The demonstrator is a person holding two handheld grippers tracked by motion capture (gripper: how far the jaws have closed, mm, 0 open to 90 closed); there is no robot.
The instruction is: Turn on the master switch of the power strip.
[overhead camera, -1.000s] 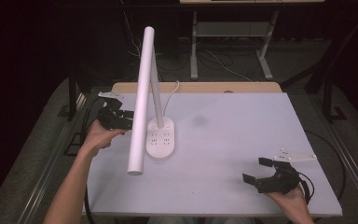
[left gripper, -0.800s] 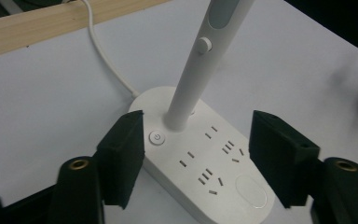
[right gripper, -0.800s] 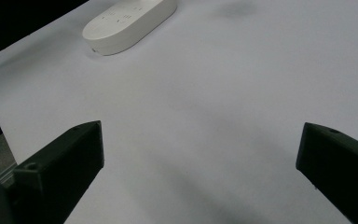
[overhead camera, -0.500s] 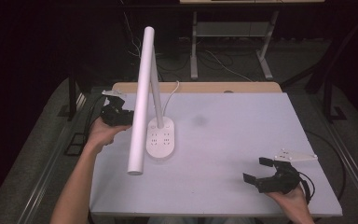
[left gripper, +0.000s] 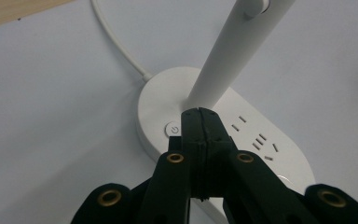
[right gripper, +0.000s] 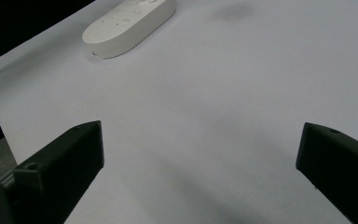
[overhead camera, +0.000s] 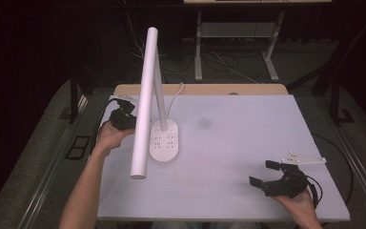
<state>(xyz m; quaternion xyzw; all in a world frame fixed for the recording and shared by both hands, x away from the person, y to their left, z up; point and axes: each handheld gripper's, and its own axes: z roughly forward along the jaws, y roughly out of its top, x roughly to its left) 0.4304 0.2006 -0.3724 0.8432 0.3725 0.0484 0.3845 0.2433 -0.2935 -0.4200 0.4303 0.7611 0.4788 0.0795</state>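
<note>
The white plastic desk lamp (overhead camera: pixel 164 138), an oval base with sockets on top and a long tube head on a slanted stem, stands at the left-middle of the pale grey table (overhead camera: pixel 238 143), its white cord (left gripper: pixel 116 44) running off toward the far edge. On the near end of the base sits a small round power button (left gripper: pixel 173 129). The left gripper (left gripper: pixel 199 114) has just been closing and now has its black jaws pressed together with nothing between them, the joined tip hovering just beside that button, close to the foot of the stem. The step in hand looks like a press on the button: a closed tip makes a firm, narrow point, so it should shift slightly toward the button, come straight down on its centre, and push lightly so the base does not slide or tip. Keep the gripper body clear of the stem and tube. The right gripper (overhead camera: pixel 271 177) rests well apart at the near right corner, jaws spread wide and empty
</note>
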